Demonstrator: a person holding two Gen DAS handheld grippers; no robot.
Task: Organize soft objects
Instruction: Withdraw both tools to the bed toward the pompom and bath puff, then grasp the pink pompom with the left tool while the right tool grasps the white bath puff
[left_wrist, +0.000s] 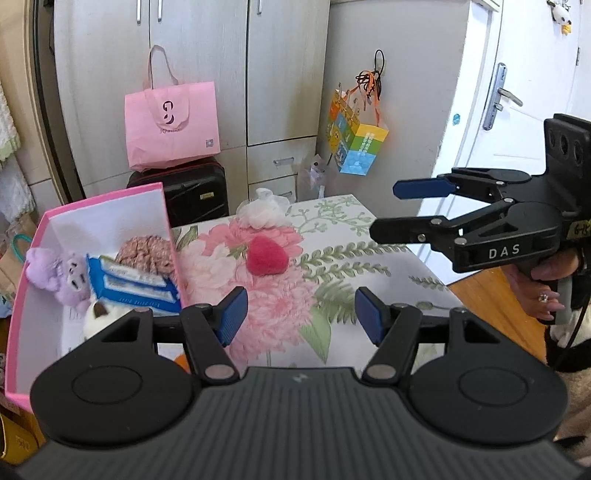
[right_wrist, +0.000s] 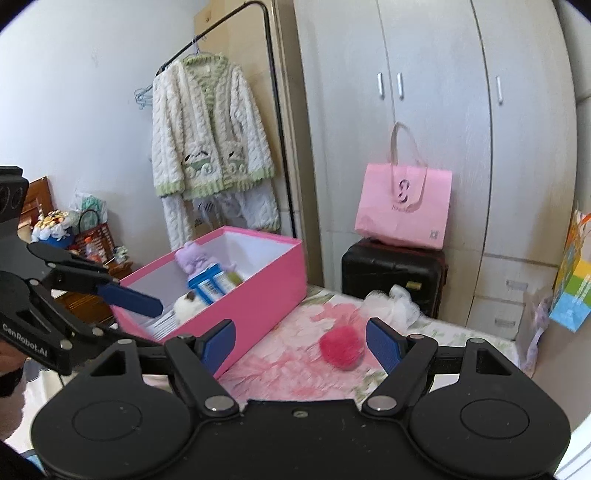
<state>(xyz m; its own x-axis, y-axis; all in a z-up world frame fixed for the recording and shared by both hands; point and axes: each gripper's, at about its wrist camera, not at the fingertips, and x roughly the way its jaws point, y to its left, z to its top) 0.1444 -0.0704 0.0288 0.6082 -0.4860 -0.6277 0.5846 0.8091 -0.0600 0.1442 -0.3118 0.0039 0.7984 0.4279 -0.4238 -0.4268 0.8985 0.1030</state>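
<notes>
Jaws on both grippers are standing open with nothing between the pads. I'm seeing the left gripper (left_wrist: 297, 312) hovering over the floral bedspread (left_wrist: 332, 258), part open, pads apart and empty. Right gripper (right_wrist: 301, 341) is spread wider, also empty; from the left wrist view it's hanging out at the right, pointing left above the bed's edge, a hand (left_wrist: 546, 280) wrapping its grip.

Going down by size:
- Grey wardrobe (left_wrist: 207, 74) is filling the background; white door (left_wrist: 517, 92) at right.
- Fleece cardigan (right_wrist: 210, 136) is hanging on a rack at the wall.
- Pink box (right_wrist: 258, 295) is sitting open on the bed's left side, white inside.
- Black suitcase (right_wrist: 391, 277) is standing beyond the bed, pink tote bag (right_wrist: 404, 206) resting on top.
- Colourful paper bag (left_wrist: 356, 136) is hanging on the wardrobe side.
- Inside the box: purple plush (left_wrist: 62, 273), blue tissue pack (left_wrist: 133, 284), brownish knitted item (left_wrist: 147, 253), white-and-brown plush (left_wrist: 101, 317), all crowding together.
- White mesh puff (left_wrist: 264, 210) is lying near the bed's far edge.
- Red fuzzy heart (left_wrist: 266, 256) is lying on the bedspread just in front of the puff, outside the box, ahead of both grippers, nothing touching it.
</notes>
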